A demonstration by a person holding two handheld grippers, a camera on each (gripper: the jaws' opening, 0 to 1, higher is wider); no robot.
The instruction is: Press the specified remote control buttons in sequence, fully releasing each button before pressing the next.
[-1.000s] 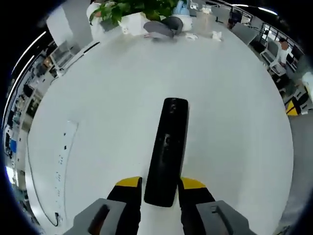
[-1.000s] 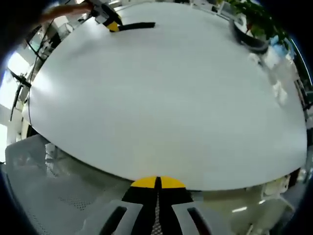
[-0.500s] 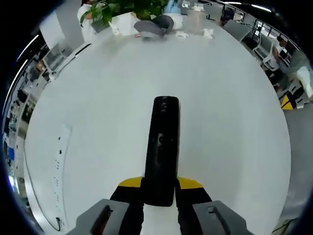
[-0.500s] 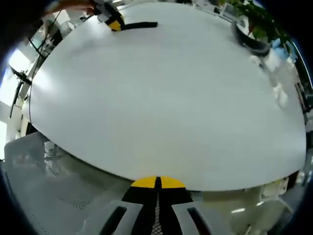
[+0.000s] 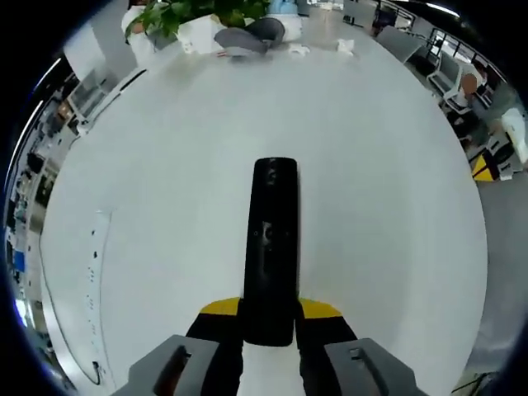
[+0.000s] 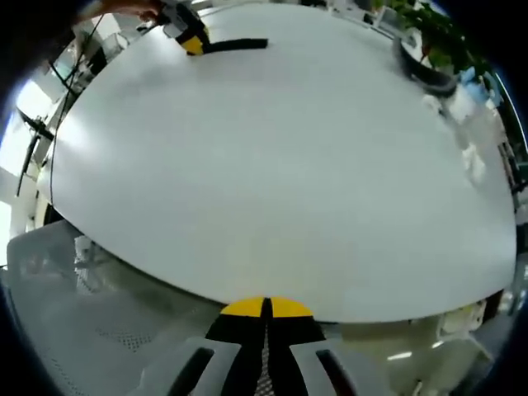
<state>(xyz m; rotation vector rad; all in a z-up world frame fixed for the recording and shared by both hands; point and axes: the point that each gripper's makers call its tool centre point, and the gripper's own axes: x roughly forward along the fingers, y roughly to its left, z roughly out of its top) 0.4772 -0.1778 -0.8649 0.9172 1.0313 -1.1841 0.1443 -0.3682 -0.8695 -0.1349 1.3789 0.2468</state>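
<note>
Where table [image 5: 396, 206] ends, plant [image 5: 177, 15], grey chair [image 6: 74, 330].

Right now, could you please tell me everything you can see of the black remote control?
The long, slim black plastic remote control lies flat on the round white table, buttons up, small and faint along its middle. Its near end sits clamped between the left claw's yellow-tipped jaws; its far end points across the table.
</note>
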